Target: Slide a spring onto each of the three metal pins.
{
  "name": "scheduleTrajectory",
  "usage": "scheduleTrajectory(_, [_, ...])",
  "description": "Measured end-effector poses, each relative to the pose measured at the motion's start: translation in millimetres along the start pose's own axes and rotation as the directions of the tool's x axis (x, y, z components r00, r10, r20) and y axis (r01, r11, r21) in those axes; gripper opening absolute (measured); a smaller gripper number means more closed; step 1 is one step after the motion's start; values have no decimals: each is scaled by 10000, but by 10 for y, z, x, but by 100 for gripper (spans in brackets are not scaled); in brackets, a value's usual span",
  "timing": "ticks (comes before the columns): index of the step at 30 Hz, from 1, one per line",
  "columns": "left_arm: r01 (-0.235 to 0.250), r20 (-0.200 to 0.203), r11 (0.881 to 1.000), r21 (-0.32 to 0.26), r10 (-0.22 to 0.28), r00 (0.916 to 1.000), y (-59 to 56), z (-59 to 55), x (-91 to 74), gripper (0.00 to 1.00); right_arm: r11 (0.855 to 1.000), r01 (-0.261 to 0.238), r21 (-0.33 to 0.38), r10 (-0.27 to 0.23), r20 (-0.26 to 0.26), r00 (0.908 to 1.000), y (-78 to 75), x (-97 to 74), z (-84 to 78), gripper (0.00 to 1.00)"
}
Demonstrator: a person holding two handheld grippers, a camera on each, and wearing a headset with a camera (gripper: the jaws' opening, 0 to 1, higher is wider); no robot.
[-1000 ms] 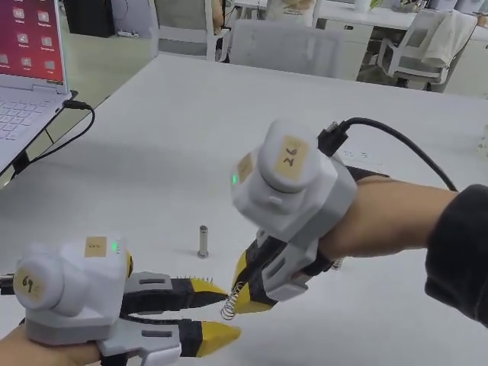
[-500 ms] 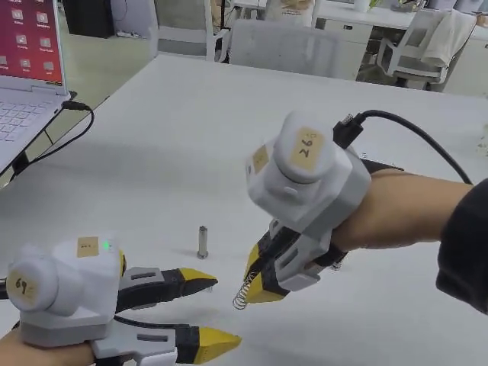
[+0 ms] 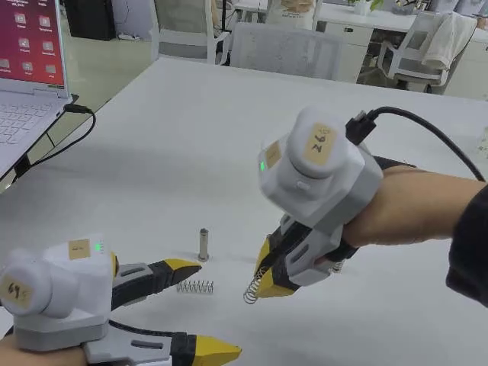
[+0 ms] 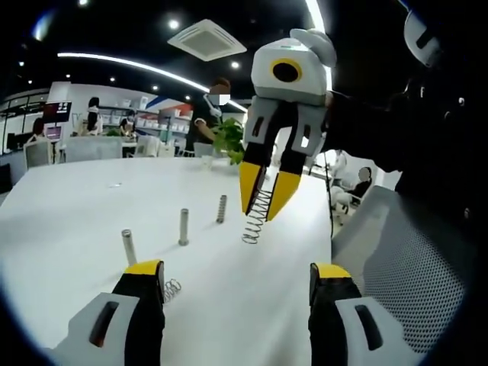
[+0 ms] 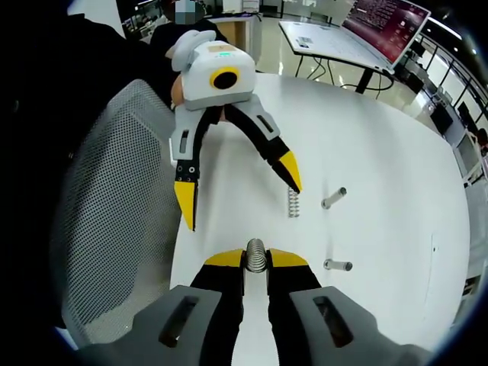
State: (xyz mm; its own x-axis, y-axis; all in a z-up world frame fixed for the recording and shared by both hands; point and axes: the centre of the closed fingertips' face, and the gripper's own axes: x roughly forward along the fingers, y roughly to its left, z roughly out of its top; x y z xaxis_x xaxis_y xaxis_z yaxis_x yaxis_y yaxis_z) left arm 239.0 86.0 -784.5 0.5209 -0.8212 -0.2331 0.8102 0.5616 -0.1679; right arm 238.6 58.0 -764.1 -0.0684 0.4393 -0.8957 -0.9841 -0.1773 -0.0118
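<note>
right gripper (image 3: 268, 284): clenched on the held spring (image 3: 252, 290) by its top coils. The rest hangs free below the tips, canted, just above the table (image 3: 191, 137).
left gripper (image 3: 203, 309): jaws spread wide and holding nothing, low at near left.
loose spring (image 3: 195, 287): lies flat on the table just beside the left gripper's far tip, near the foot of the near pin.
near pin (image 3: 203, 244): upright and bare, left of the held spring and apart from it.
other pins: the left gripper view shows a second pin (image 4: 184, 226), bare, farther off. Beyond it a third post (image 4: 221, 208) looks coiled and probably carries its spring, but it's too small to be sure.
step (my read): thread the held spring onto a bare pin.
how: square the spring to vertical first. Centre its open lower end over the pin top and lower it straight down. Let go only once several coils are over the pin.
risk: the grip is at one end, so the free end will wobble; go slow. Can't tell if the pins are fixed, so avoid side load.
left gripper's job: stay off the pin, then take the loose spring.
</note>
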Motion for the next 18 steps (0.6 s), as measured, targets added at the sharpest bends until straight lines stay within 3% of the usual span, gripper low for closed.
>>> scheduleTrajectory(6, [-239, 90, 9997, -8, 239, 9997, 40, 10, -21, 84, 9999, 144, 81, -144, -16, 9999, -48, -51, -29, 8])
scheduleTrajectory(18, [-542, 138, 9985, 99, 541, 9984, 90, 21, -46, 92, 9982, 562, 230, -561, -49, 9984, -208, -190, -69, 8])
